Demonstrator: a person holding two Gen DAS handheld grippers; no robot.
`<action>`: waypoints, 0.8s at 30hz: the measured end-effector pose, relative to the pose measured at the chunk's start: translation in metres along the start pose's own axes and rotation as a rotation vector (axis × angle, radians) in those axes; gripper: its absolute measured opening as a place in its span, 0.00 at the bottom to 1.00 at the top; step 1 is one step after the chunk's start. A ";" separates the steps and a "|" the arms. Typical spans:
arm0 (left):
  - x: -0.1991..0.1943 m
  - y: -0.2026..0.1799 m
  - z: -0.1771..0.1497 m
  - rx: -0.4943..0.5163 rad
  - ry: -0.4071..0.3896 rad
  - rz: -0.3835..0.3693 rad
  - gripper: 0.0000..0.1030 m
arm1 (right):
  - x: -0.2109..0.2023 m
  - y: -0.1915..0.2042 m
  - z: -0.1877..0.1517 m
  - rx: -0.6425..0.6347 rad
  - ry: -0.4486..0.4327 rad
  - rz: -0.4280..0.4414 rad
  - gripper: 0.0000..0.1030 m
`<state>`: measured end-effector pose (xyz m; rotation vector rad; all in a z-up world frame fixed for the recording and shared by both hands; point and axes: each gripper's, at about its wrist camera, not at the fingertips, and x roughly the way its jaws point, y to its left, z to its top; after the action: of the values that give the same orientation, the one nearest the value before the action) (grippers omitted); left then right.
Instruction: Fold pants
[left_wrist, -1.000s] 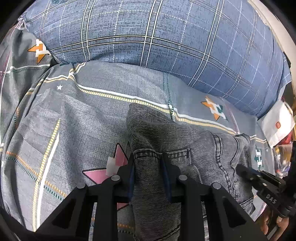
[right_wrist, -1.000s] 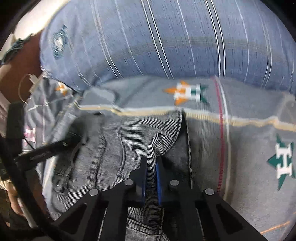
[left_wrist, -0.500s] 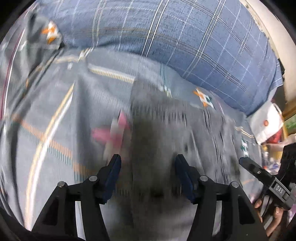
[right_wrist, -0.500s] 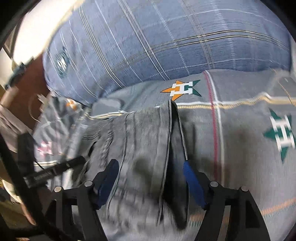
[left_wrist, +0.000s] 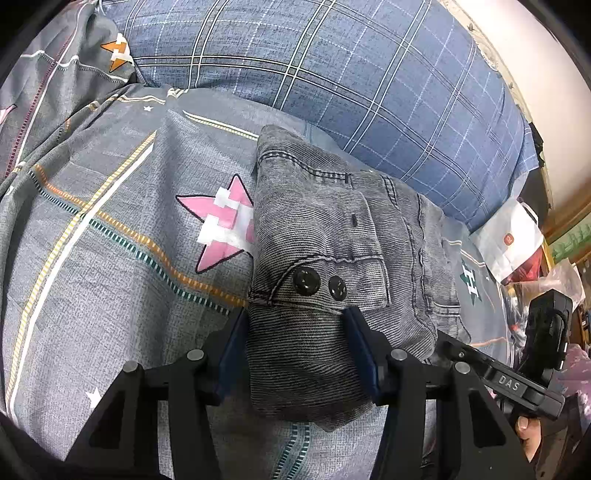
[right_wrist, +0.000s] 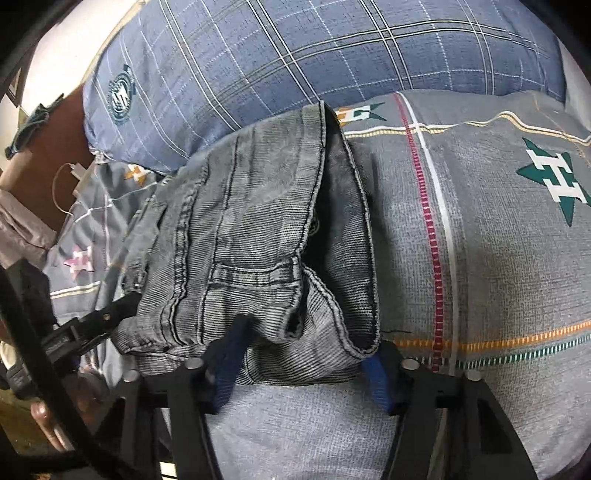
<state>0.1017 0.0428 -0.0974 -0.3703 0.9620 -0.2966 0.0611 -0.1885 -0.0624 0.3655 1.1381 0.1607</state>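
Here, nearest the left wrist camera, the left tongs straddle the near end of the folded grey pants, one blue pad on either side of the bundle. The jaws are closing at a middling width; the pads look to be at the cloth's edges, though whether they press on it I cannot tell. In the right wrist view the right tongs likewise bracket the near end of the pants, jaws closing, with denim between the pads and the right pad just past the folded hem; no firm pinch shows.

The pants lie folded into a compact bundle on the bed, on a grey bedsheet printed with stripes and stars. A pink star sits just left of the bundle, partly tucked under it, and two dark buttons show on the top layer near the left tongs. A green star lies to the right in the right view.

Beyond the pants, touching their far end, rests a blue plaid pillow. At the far right a white bag stands beside the bed.
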 end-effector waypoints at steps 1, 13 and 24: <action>0.001 0.000 0.000 -0.001 -0.001 0.005 0.55 | -0.002 0.001 0.000 -0.005 -0.004 -0.004 0.42; 0.000 -0.003 -0.002 0.055 -0.058 0.074 0.30 | -0.007 0.012 -0.001 -0.066 -0.017 -0.030 0.25; 0.000 -0.009 -0.007 0.097 -0.092 0.131 0.38 | -0.001 0.000 0.002 -0.007 -0.004 0.026 0.30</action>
<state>0.0946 0.0333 -0.0967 -0.2287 0.8739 -0.2045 0.0623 -0.1894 -0.0611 0.3742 1.1290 0.1864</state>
